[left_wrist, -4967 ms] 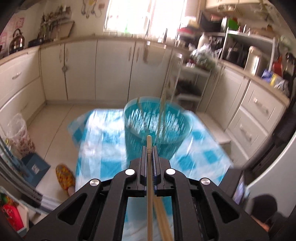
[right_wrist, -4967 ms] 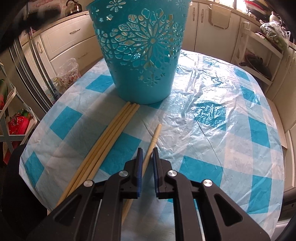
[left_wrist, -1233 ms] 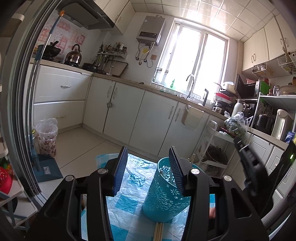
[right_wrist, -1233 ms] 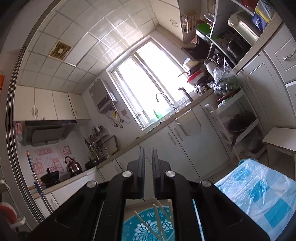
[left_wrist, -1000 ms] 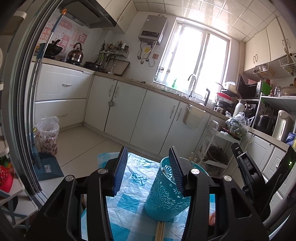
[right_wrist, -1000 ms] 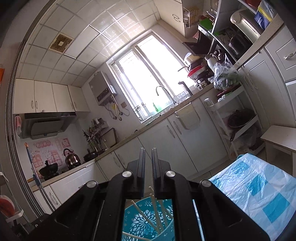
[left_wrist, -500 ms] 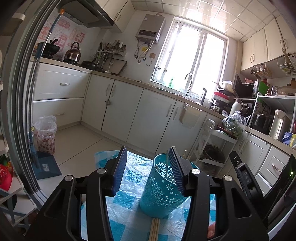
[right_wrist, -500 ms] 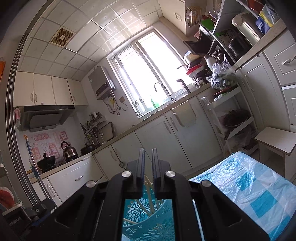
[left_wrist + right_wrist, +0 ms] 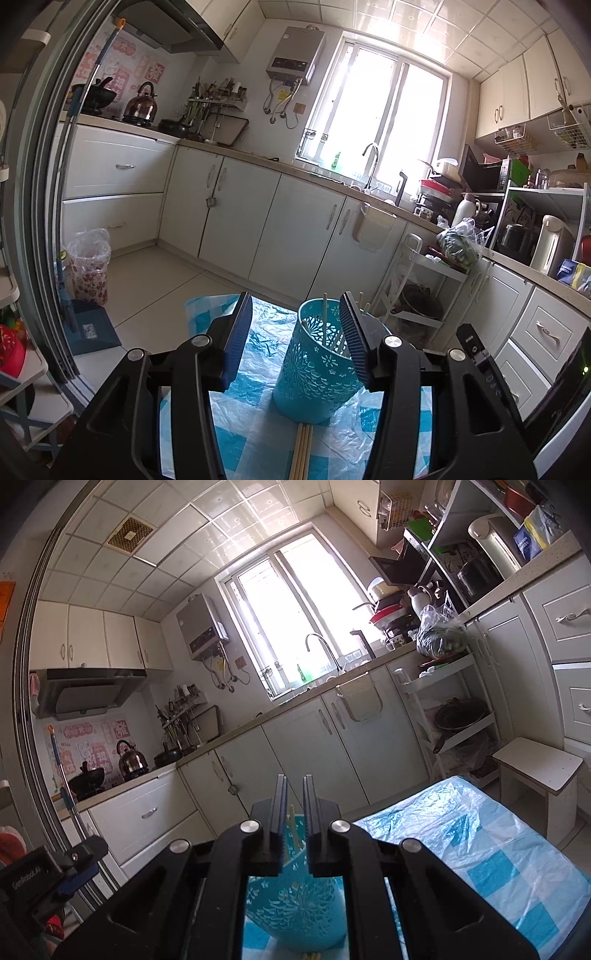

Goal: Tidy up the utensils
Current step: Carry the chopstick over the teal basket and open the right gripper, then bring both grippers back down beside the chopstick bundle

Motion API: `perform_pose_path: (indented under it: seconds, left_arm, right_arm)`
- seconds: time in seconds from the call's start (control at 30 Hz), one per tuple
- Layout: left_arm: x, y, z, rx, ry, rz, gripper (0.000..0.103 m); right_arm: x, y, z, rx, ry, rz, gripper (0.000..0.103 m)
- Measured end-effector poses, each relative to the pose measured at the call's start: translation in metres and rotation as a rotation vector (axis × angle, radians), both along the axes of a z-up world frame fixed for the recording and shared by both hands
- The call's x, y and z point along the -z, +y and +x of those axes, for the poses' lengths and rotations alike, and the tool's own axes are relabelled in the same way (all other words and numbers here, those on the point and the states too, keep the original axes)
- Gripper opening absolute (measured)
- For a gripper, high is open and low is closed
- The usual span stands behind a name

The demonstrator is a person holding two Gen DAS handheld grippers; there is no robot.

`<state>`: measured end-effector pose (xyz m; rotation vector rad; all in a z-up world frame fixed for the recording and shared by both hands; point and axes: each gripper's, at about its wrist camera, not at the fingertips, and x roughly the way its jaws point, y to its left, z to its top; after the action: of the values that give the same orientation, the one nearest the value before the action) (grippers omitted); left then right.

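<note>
Left wrist view is showing the left tool (image 9: 295, 332) gaping empty and the right tool (image 9: 294, 812) nearly closed on nothing above the basket (image 9: 314, 376), sitting mid-tabletop (image 9: 255, 435), so reaching for the chopsticks (image 9: 302, 450) at its foot is risking tipping it.

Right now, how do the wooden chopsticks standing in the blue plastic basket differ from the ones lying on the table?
The wooden chopsticks in the blue cut-out plastic basket stand on end, leaning apart, tips above the rim. The chopsticks on the checked tablecloth lie flat, side by side, ends at the basket's foot. Both groups are pale wood, and neither is gripped.
</note>
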<state>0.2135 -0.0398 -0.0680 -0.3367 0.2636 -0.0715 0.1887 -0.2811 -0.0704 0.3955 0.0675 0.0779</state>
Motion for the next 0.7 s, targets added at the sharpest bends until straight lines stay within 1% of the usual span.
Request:
perform_pose_path:
  seconds: [0.03, 0.17, 0.23, 0.27, 0.3, 0.33, 0.37, 0.4, 0.47, 0.5, 0.57, 0.63, 0.7]
  left_arm:
    - [0.001, 0.000, -0.001, 0.002, 0.005, 0.001, 0.047]
    - [0.004, 0.004, -0.003, 0.002, 0.024, 0.005, 0.048]
    - [0.007, 0.005, -0.003, 0.003, 0.043, 0.016, 0.049]
    - [0.009, 0.006, -0.003, 0.004, 0.050, 0.019, 0.049]
    - [0.012, 0.007, -0.003, 0.005, 0.059, 0.022, 0.049]
    - [0.014, 0.008, -0.003, 0.007, 0.069, 0.027, 0.050]
    - [0.017, 0.008, -0.002, 0.008, 0.083, 0.035, 0.050]
    - [0.019, 0.009, -0.001, 0.011, 0.095, 0.043, 0.051]
    - [0.025, 0.011, 0.001, 0.012, 0.119, 0.053, 0.052]
    - [0.028, 0.012, 0.002, 0.014, 0.133, 0.058, 0.052]
    - [0.035, 0.013, 0.006, 0.018, 0.167, 0.072, 0.054]
    - [0.044, 0.013, 0.011, 0.024, 0.207, 0.086, 0.054]
    - [0.051, 0.013, 0.015, 0.032, 0.236, 0.097, 0.054]
  right_arm:
    - [0.002, 0.000, -0.002, -0.003, 0.014, -0.008, 0.011]
    - [0.013, -0.001, -0.011, -0.014, 0.064, -0.030, 0.020]
    - [0.019, 0.002, -0.015, -0.026, 0.099, -0.055, 0.021]
    - [0.022, 0.004, -0.016, -0.033, 0.120, -0.071, 0.025]
    - [0.026, 0.006, -0.017, -0.042, 0.145, -0.087, 0.031]
    - [0.032, 0.009, -0.019, -0.053, 0.176, -0.109, 0.034]
    - [0.038, 0.013, -0.020, -0.061, 0.216, -0.137, 0.040]
    - [0.044, 0.016, -0.019, -0.070, 0.254, -0.161, 0.044]
    - [0.061, 0.025, -0.013, -0.121, 0.366, -0.208, 0.046]
    - [0.067, 0.028, -0.009, -0.129, 0.407, -0.226, 0.046]
    - [0.085, 0.037, 0.002, -0.165, 0.518, -0.269, 0.046]
    - [0.100, 0.044, 0.012, -0.185, 0.594, -0.295, 0.046]
    - [0.109, 0.050, 0.021, -0.198, 0.649, -0.314, 0.046]
